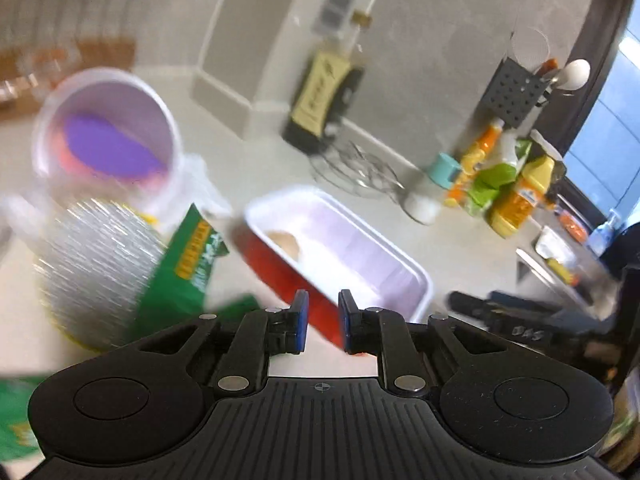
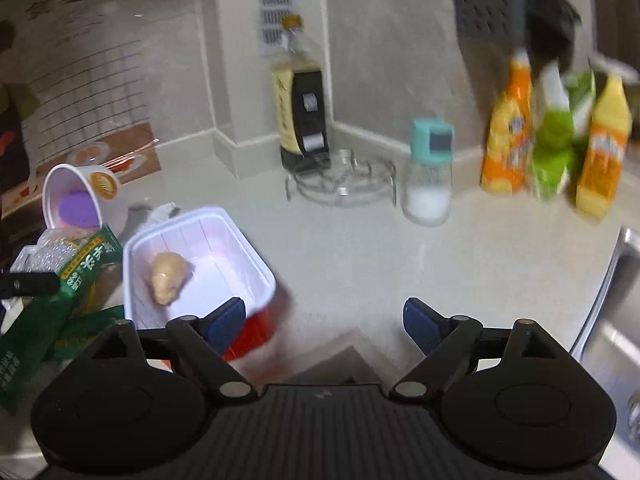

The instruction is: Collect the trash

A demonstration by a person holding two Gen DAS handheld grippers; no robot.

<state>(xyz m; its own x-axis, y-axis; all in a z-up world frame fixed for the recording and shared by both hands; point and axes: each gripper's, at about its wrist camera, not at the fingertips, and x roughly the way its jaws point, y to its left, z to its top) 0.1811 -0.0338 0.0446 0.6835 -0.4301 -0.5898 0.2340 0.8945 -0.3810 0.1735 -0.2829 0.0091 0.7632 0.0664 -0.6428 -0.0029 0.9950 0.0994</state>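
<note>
A red tray with a white inside (image 1: 340, 248) lies on the counter with a beige lump (image 1: 286, 242) in it. My left gripper (image 1: 323, 324) is narrowly open just before the tray's near red wall, holding nothing. Left of it lie a tipped white cup (image 1: 108, 140), a silver foil wrapper (image 1: 96, 268) and a green packet (image 1: 188, 272). In the right wrist view the tray (image 2: 196, 264), the lump (image 2: 168, 278), the cup (image 2: 80, 200) and the green packet (image 2: 80, 276) sit at left. My right gripper (image 2: 324, 326) is wide open, empty, beside the tray's right corner.
A dark sauce bottle (image 2: 300, 112), a wire trivet (image 2: 344, 184) and a teal-capped jar (image 2: 428, 176) stand at the back. Orange, green and yellow bottles (image 2: 556, 136) stand at the right. A steel sink edge (image 2: 608, 312) is at far right.
</note>
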